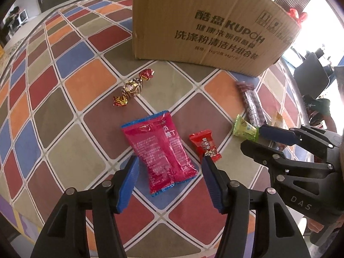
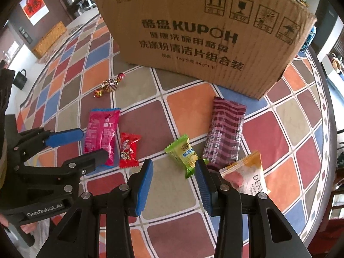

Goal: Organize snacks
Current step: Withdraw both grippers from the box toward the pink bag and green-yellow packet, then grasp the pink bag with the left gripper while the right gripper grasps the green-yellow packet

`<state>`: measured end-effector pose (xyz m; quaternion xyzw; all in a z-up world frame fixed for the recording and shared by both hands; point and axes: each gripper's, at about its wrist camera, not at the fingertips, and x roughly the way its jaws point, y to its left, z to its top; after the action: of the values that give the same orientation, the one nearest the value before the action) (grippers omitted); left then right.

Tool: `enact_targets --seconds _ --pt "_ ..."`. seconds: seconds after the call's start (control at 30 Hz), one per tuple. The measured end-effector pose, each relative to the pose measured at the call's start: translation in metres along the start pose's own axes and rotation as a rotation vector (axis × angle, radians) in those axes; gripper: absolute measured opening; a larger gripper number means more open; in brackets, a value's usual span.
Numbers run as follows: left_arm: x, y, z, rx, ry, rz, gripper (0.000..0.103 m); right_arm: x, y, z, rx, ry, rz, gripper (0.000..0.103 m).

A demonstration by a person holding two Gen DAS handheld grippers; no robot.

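Snacks lie on a checked tablecloth before a cardboard box (image 1: 206,21), also in the right wrist view (image 2: 204,32). My left gripper (image 1: 169,163) is open, its jaws on either side of the near end of a pink packet (image 1: 159,150) (image 2: 103,133). A small red candy (image 1: 205,145) (image 2: 128,149) lies by its right finger. My right gripper (image 2: 174,168) (image 1: 253,138) is open just short of a green candy (image 2: 185,153) (image 1: 246,129). A purple plaid bar (image 2: 225,133) (image 1: 251,101) and a white-orange packet (image 2: 247,174) lie to its right. A foil-wrapped candy (image 1: 133,88) (image 2: 109,85) lies further back.
The round table's edge (image 2: 326,107) curves along the right. A blue can (image 2: 309,36) stands behind the box's right corner. A wicker box (image 2: 49,38) sits at the far left. A dark chair (image 1: 311,71) stands beyond the table.
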<state>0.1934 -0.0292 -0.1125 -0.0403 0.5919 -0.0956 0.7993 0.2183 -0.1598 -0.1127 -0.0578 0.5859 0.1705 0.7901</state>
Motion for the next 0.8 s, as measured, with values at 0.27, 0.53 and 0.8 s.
enact_targets --seconds 0.27,0.53,0.8 --pt "0.011 0.005 0.003 -0.011 0.024 0.007 0.059 0.013 0.005 0.006 -0.032 0.03 -0.011 0.042" --pt "0.013 0.003 0.008 0.003 0.007 0.027 0.061 0.024 0.003 0.011 -0.03 0.043 -0.008 0.042" --pt "0.013 0.001 0.007 0.021 -0.029 0.049 0.048 0.028 0.002 0.007 -0.011 0.03 0.004 0.035"
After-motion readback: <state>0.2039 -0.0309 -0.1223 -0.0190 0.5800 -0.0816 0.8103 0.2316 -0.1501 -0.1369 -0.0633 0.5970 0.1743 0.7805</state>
